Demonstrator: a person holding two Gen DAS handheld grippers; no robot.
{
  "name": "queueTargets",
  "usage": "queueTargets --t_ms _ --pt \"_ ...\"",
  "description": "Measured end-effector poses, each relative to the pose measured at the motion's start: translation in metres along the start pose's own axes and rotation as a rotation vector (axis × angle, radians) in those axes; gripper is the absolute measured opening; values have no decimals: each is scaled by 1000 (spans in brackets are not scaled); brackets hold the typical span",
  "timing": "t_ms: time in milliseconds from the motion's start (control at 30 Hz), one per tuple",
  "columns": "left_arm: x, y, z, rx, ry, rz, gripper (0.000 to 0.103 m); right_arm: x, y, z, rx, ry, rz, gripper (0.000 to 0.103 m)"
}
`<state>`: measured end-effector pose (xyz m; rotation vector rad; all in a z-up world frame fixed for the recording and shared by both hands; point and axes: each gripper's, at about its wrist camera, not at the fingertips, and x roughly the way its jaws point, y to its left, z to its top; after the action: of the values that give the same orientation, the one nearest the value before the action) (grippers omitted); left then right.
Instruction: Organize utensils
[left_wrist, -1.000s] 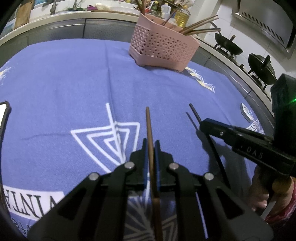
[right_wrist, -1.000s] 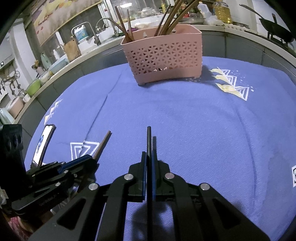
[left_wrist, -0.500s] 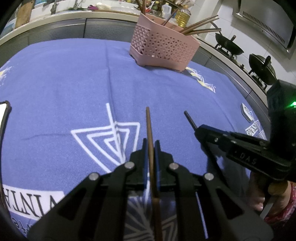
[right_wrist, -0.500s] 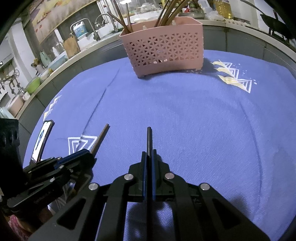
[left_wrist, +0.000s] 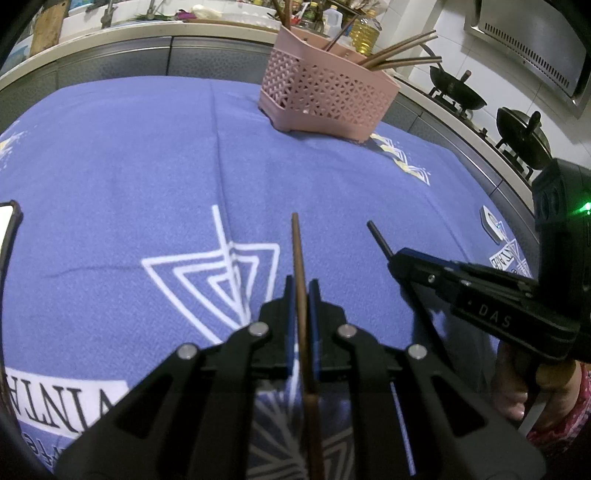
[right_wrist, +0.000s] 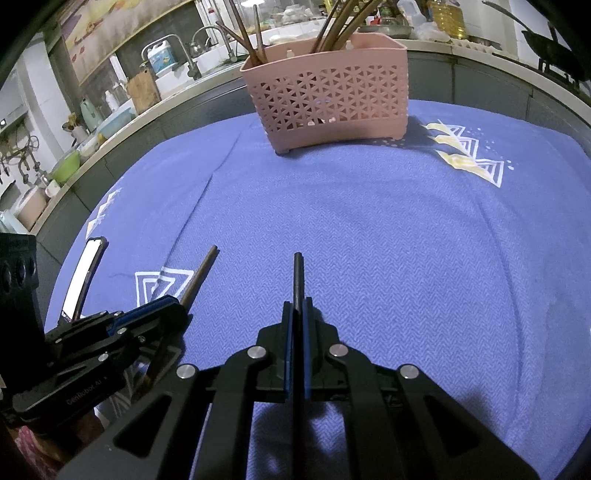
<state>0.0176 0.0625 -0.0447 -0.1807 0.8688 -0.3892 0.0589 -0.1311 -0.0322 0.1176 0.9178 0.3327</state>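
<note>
Chopsticks were held, a brown stick (left_wrist: 297, 251) clamped in the left gripper (left_wrist: 303, 295), a black stick (right_wrist: 297, 277) in the right gripper (right_wrist: 296, 314). Carry was underway; dropping them upright into the far basket (right_wrist: 328, 96) was judged next.

A blue cloth (right_wrist: 388, 229) covers the table; kitchen counter (right_wrist: 177, 92) and perhaps a stove (left_wrist: 517, 122) behind.

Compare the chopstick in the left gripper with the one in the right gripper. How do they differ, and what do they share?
Colour: the left gripper holds a brown chopstick; the right gripper holds a black chopstick.
Surface: the brown one looks like wood; the black one looks smooth and dark throughout.
Shared: each is clamped between shut jaws, pointing forward toward the pink basket, above the blue cloth.
</note>
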Motion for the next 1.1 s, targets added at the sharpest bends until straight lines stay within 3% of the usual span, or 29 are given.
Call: queueTargets --t_ms 1100 --pt "0 -1 -1 4 -2 7 8 2 5 1 -34 6 -5 5"
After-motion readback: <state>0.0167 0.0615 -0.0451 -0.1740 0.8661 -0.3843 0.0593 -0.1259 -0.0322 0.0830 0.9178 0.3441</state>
